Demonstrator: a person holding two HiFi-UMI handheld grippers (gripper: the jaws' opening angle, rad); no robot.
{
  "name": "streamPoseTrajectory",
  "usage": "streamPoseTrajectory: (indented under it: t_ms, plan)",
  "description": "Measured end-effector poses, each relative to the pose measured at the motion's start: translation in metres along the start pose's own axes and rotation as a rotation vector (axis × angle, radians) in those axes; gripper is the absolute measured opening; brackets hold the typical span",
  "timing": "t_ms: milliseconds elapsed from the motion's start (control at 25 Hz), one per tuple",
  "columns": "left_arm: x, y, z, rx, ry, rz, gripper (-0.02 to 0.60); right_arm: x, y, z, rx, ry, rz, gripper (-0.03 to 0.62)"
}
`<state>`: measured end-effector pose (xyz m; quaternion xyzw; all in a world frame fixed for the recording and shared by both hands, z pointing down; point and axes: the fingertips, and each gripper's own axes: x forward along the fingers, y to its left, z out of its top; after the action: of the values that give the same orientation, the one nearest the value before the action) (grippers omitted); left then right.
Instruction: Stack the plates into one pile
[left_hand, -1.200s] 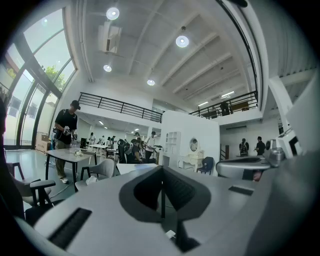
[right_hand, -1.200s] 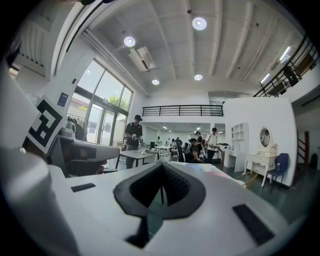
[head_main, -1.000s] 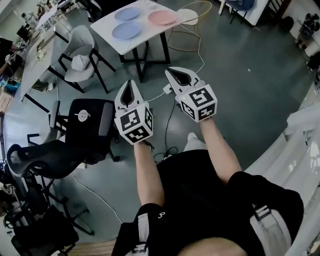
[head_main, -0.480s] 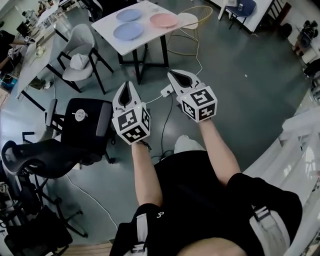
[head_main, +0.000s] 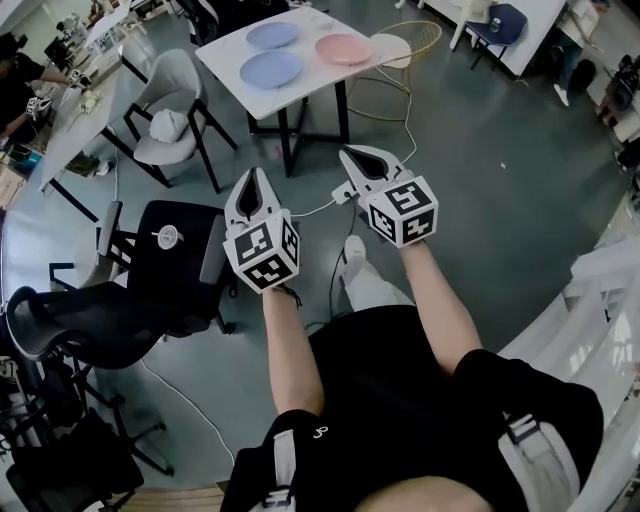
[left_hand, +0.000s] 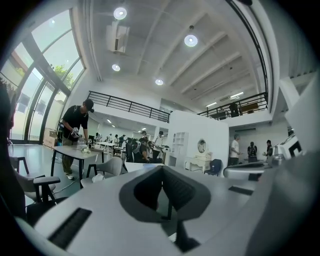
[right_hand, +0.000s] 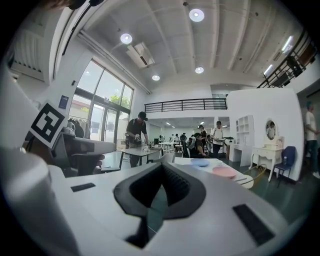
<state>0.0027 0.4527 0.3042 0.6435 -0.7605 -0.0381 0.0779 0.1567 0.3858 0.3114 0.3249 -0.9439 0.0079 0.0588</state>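
Observation:
Three plates lie apart on a white table (head_main: 232, 92) ahead of me: a blue plate (head_main: 270, 69) nearest, a second blue plate (head_main: 272, 35) behind it and a pink plate (head_main: 343, 48) to the right. The right gripper view shows a blue plate (right_hand: 199, 162) and the pink plate (right_hand: 224, 171) on the table beyond the jaws. My left gripper (head_main: 254, 176) and right gripper (head_main: 355, 153) are both shut and empty, held over the floor well short of the table. In the left gripper view the left gripper (left_hand: 162, 167) points at the table edge.
A grey chair (head_main: 172, 125) with a white cap on it stands left of the table. A black office chair (head_main: 160, 262) sits to my left. A gold wire stool (head_main: 395, 50) stands right of the table. A cable (head_main: 335, 230) runs on the floor. People work at a desk (left_hand: 75, 152) far off.
The table and plates have shifted nearer and rightward in the head view as the person steps forward. A white shoe has come forward. Both grippers stay shut.

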Motion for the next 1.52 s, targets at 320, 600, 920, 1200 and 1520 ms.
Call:
streamPoseTrajectory:
  t_ms: [320,600,920,1200,1520]
  plan:
    - [0.057,0.028,-0.011,0.039,0.036,0.071,0.015,0.08,-0.023,-0.012,0.045,0.01,0.073,0.008]
    - [0.146,0.038,-0.026,0.007,0.091,0.113,0.015,0.156,-0.075,-0.019,0.082,0.043,0.128,0.008]
    - [0.271,0.026,-0.039,-0.024,0.14,0.127,0.015,0.244,-0.161,-0.03,0.105,0.1,0.152,0.008]
    - [0.344,0.026,-0.053,-0.038,0.18,0.163,0.015,0.304,-0.209,-0.041,0.08,0.126,0.186,0.008]
    - [0.387,0.049,-0.064,-0.06,0.21,0.22,0.015,0.359,-0.233,-0.043,0.071,0.121,0.21,0.008]
